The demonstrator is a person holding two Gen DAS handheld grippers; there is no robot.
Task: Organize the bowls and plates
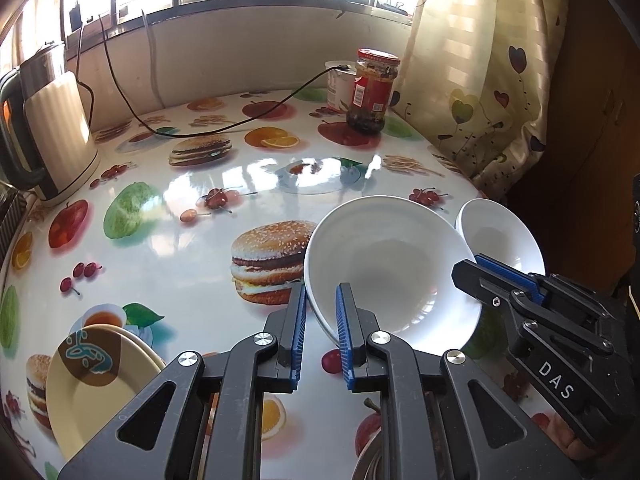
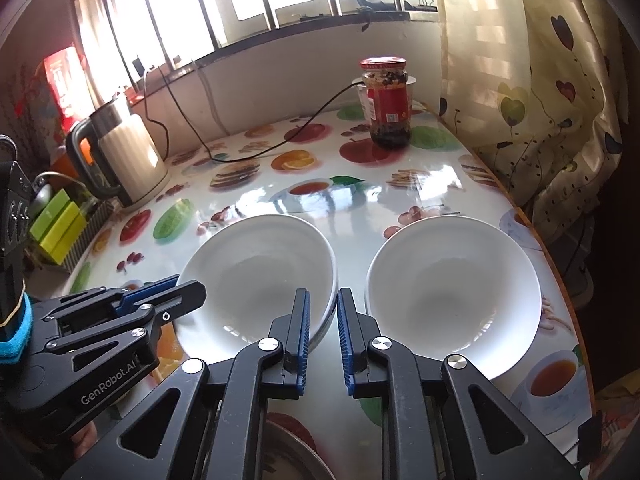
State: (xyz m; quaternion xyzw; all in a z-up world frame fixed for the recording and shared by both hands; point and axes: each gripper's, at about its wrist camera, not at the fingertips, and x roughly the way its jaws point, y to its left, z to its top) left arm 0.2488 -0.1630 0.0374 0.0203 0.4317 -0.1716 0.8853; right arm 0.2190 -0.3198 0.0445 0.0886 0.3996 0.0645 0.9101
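Observation:
A large white bowl (image 1: 392, 264) stands on the fruit-print table (image 1: 160, 248). My left gripper (image 1: 322, 296) is shut on its near left rim, one pad inside and one outside. My right gripper (image 2: 323, 296) is shut on the same bowl (image 2: 256, 280) at its right rim, which runs through the gap between the pads. Each gripper also shows in the other wrist view, the right gripper (image 1: 468, 268) and the left gripper (image 2: 188, 284). A smaller white bowl (image 2: 452, 292) sits just to the right, apart from the grippers. A cream plate (image 1: 92, 384) with a brown and teal pattern lies at the near left.
A kettle (image 2: 124, 152) stands at the back left, with a black cable (image 1: 224, 128) across the table. A red-lidded jar (image 2: 390, 104) and a white cup (image 1: 338, 84) stand at the back right. The table edge (image 2: 552, 264) and a curtain (image 2: 540, 120) lie to the right. A metal dish (image 2: 292, 448) sits under the grippers.

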